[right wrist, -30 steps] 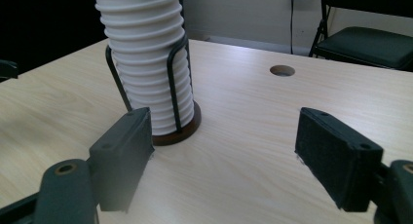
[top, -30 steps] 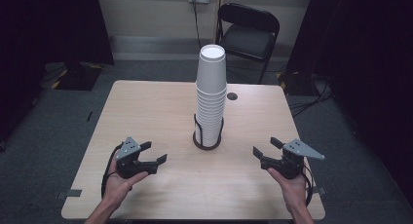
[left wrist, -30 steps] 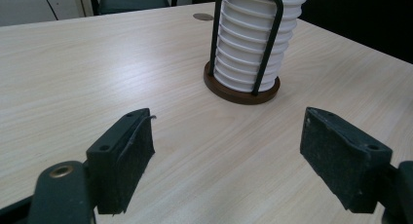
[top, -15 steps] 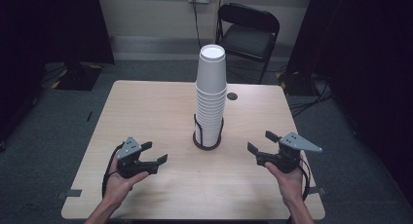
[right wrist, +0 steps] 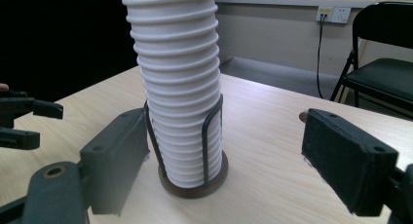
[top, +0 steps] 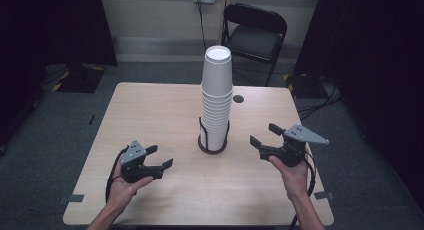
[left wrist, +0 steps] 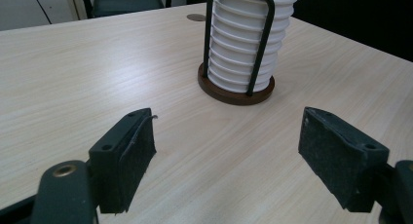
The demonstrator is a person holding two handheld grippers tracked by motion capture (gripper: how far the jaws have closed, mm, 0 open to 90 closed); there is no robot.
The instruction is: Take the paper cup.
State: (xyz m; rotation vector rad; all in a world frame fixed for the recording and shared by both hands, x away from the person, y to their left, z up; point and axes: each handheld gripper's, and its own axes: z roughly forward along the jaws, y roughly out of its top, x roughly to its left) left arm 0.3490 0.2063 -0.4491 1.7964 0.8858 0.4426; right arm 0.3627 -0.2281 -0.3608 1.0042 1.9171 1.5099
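Many white paper cups point(top: 216, 105) sit in one tall stack inside a dark wire holder point(top: 213, 140), in the middle of the table point(top: 150, 110), nearer its far edge. The high view shows the top cup's open mouth; the gripper views miss it. The left gripper point(top: 161, 157) is spread wide, holding nothing. The right gripper point(top: 264, 135) has just been opening, is empty, and is higher than before.

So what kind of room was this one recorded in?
Probably a lab or studio corner set up for recording: a bare wooden table on grey carpet, dark curtains at both sides, a folding chair against a plain wall, cables on the floor.
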